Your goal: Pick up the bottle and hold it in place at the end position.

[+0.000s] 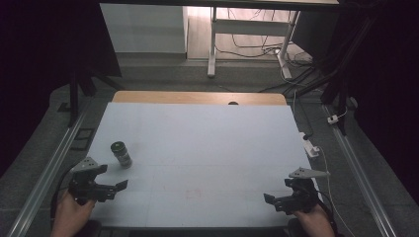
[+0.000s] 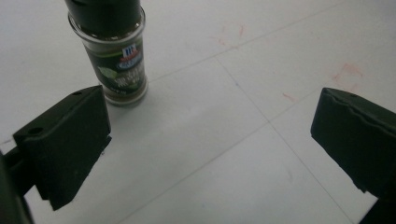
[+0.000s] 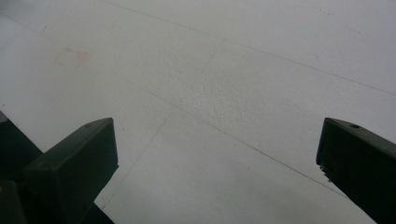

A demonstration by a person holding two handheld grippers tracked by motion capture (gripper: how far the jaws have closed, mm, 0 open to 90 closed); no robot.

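A small glass spice jar (image 1: 121, 153) with a black cap and a dark label stands upright on the white table (image 1: 197, 143) near its left side. In the left gripper view the spice jar (image 2: 114, 56) stands just beyond the left jaw, outside the gap. My left gripper (image 1: 116, 190) is open at the table's front left, a short way in front of the jar, with nothing between its jaws. My right gripper (image 1: 272, 201) is open at the front right, over bare table.
The table's far edge shows a wooden strip (image 1: 197, 97). A white power strip (image 1: 310, 147) with a cable lies off the right edge. Desk legs (image 1: 212, 44) and loose cables lie on the floor beyond. Metal rails (image 1: 47, 173) run along both sides.
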